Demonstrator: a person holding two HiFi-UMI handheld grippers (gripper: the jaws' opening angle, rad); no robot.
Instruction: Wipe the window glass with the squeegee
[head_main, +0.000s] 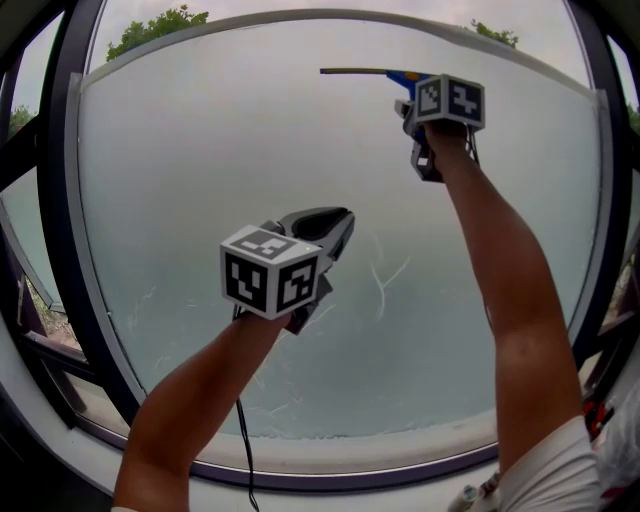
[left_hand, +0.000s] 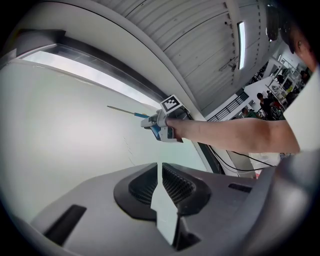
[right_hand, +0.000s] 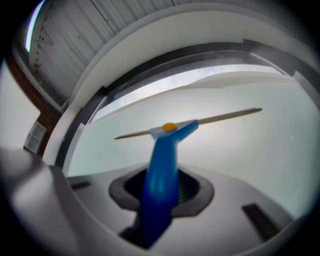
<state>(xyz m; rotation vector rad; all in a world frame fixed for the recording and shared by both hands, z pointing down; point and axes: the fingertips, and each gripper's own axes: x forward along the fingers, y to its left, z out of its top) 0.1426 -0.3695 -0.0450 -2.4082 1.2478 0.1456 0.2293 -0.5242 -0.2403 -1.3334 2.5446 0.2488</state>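
The squeegee (head_main: 356, 71) has a blue handle (right_hand: 161, 175) and a thin long blade (right_hand: 225, 117). My right gripper (head_main: 410, 100) is shut on that handle and holds the blade level near the top right of the frosted window glass (head_main: 200, 180). In the left gripper view the squeegee (left_hand: 122, 110) and right gripper (left_hand: 156, 123) show ahead, on an outstretched arm. My left gripper (head_main: 332, 226) hangs lower, in front of the middle of the pane, jaws together and holding nothing. Whether the blade touches the glass I cannot tell.
A dark window frame (head_main: 68, 250) rings the pane, with a pale sill (head_main: 330, 455) below. Thin streaks (head_main: 385, 280) mark the glass at centre right. A black cable (head_main: 243, 440) trails from my left gripper. Trees show above the frame.
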